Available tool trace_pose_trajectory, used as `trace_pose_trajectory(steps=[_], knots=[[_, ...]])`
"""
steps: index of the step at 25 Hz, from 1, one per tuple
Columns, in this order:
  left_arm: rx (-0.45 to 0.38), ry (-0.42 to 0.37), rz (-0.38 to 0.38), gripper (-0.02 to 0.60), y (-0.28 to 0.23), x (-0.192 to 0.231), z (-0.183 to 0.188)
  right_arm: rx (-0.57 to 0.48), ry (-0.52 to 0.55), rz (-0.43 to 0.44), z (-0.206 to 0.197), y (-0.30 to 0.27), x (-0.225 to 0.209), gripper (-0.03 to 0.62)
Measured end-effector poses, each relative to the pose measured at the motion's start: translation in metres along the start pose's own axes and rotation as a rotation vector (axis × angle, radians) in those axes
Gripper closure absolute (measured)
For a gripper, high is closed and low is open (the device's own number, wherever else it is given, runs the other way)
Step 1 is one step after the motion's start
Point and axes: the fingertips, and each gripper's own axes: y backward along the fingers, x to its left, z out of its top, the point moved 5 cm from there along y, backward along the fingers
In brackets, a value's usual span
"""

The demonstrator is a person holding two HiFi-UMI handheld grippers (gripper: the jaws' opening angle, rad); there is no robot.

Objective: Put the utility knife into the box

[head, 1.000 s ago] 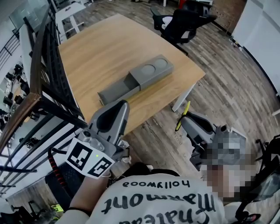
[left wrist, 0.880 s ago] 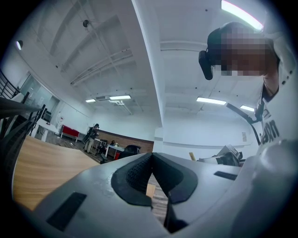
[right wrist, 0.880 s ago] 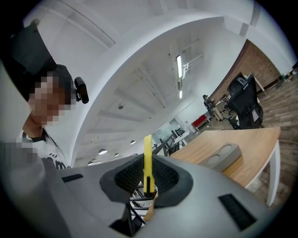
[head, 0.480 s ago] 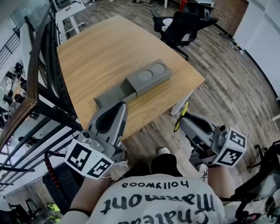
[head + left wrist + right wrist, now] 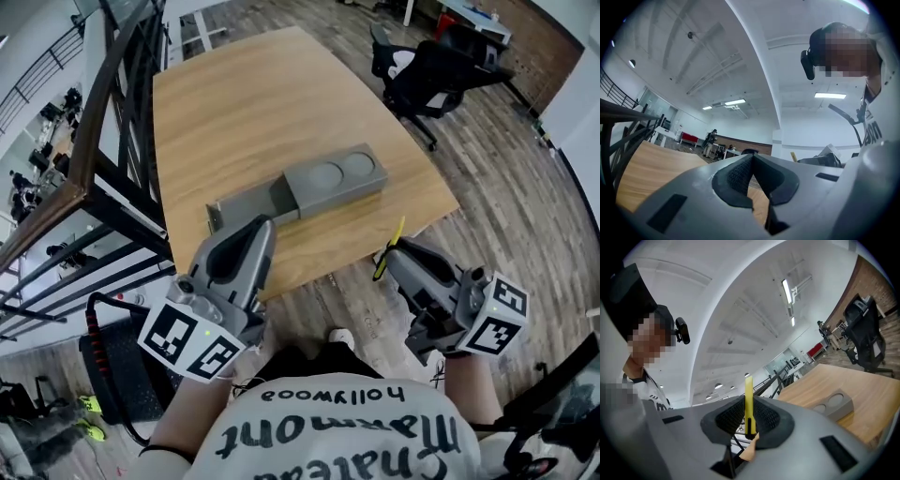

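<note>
Right gripper view: the right gripper [image 5: 749,404] has its jaws clamped on the utility knife [image 5: 748,387], which is yellow, slim and stands upright. The hold is low on the handle. I judge the knife light, stiff and smooth, so it may pivot. It is held off the surface [image 5: 244,103], well short of the box [image 5: 323,183]. The left gripper [image 5: 752,161] also hangs short of the box, jaws together and empty.
</note>
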Motion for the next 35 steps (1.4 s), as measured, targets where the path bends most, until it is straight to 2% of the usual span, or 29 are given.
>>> trace_pose_trajectory(steps=[11,23,27,35], knots=[[-0.038,-0.031,0.214,0.575,0.004,-0.003,-0.008,0.117,-0.025,0.161,0.015,-0.019,-0.043,0.537],[-0.063,-0.025,0.455,0.575,0.052,0.014,-0.013,0.248,-0.029,0.306,0.012,-0.082,-0.058,0.537],[-0.070,-0.029,0.500,0.575,0.071,0.033,-0.011,0.295,-0.003,0.339,-0.003,-0.118,-0.058,0.537],[-0.080,-0.011,0.533,0.575,0.085,0.095,-0.002,0.347,-0.018,0.307,-0.029,-0.194,-0.079,0.537]])
